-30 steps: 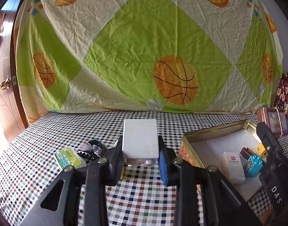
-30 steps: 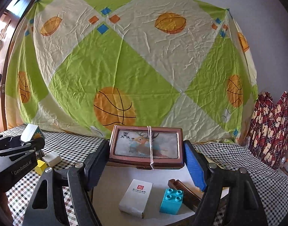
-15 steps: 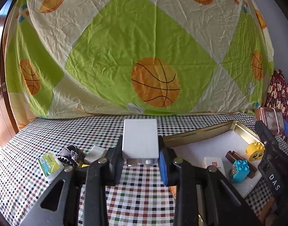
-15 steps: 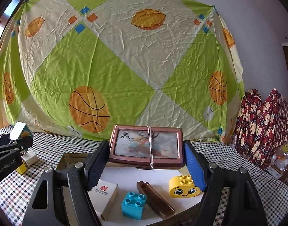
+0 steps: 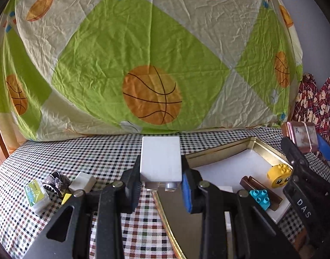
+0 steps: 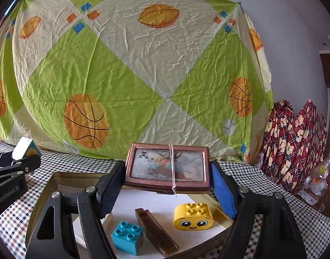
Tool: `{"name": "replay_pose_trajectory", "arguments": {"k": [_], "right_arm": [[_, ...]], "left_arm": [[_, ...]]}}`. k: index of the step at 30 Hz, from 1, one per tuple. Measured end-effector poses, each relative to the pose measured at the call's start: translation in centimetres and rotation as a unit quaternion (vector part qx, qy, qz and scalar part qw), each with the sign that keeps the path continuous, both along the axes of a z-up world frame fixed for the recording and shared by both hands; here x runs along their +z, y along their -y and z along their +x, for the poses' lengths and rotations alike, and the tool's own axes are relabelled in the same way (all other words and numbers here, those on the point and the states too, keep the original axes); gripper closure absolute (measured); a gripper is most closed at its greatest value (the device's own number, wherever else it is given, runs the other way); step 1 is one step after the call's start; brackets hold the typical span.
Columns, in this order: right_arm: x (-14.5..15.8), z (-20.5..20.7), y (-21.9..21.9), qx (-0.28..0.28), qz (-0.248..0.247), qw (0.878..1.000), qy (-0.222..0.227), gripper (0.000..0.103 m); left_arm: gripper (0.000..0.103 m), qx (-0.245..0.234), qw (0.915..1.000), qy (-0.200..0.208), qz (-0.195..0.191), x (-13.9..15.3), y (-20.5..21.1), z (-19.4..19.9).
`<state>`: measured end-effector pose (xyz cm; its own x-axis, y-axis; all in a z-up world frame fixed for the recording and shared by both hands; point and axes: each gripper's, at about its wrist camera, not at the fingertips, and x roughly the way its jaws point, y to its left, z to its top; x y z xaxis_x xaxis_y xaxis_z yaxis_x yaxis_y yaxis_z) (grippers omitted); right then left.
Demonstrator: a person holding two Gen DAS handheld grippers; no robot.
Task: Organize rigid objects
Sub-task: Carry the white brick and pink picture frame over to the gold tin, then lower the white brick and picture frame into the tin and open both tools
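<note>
My left gripper [image 5: 161, 178] is shut on a white box [image 5: 160, 158] and holds it above the near left corner of a gold tin tray [image 5: 264, 145]. My right gripper [image 6: 167, 186] is shut on a brown framed deer picture [image 6: 167, 166] and holds it over the tray [image 6: 57, 178]. In the tray lie a blue brick [image 6: 127, 237], a brown comb [image 6: 156, 228] and a yellow smiley brick [image 6: 193, 217]. These also show in the left wrist view: blue brick [image 5: 259, 196], comb [image 5: 253, 182], yellow brick [image 5: 280, 176]. The left gripper with its box [image 6: 24, 149] shows at the far left of the right wrist view.
On the checked tablecloth [image 5: 78, 151] to the left lie a green-labelled small box [image 5: 36, 191], a dark crumpled item [image 5: 56, 181], a white block [image 5: 82, 181] and a yellow piece [image 5: 66, 197]. A basketball-print sheet [image 5: 152, 64] hangs behind. Red patterned cloth [image 6: 294, 142] stands at right.
Both grippers have shifted right over the tray, still holding their objects. The yellow smiley brick has come into view, and the white carton in the tray has slipped behind the fingers.
</note>
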<state>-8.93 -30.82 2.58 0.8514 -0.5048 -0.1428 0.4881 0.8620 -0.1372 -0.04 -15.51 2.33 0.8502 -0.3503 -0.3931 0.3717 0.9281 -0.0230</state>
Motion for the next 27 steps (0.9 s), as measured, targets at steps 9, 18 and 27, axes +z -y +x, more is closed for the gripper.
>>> {"name": "replay_pose_trajectory", "arguments": {"k": [9,18,27], "right_arm": [[0.0,0.0,2.4,-0.023,0.008,1.0,-0.005,0.024],[-0.1,0.5,4.6,-0.041,0.021,0.999,-0.012,0.024],[-0.4,1.6,5.8,-0.042,0.032,0.998,-0.03,0.024]], "left_arm": [[0.073,-0.017,0.9998,-0.002,0.004,-0.1,2.3,-0.1],[0.073,-0.037,0.9993,-0.002,0.012,-0.3,5.1,-0.5],[0.073,-0.045,0.9988,-0.01,0.019,-0.8,6.9,-0.4]]}}
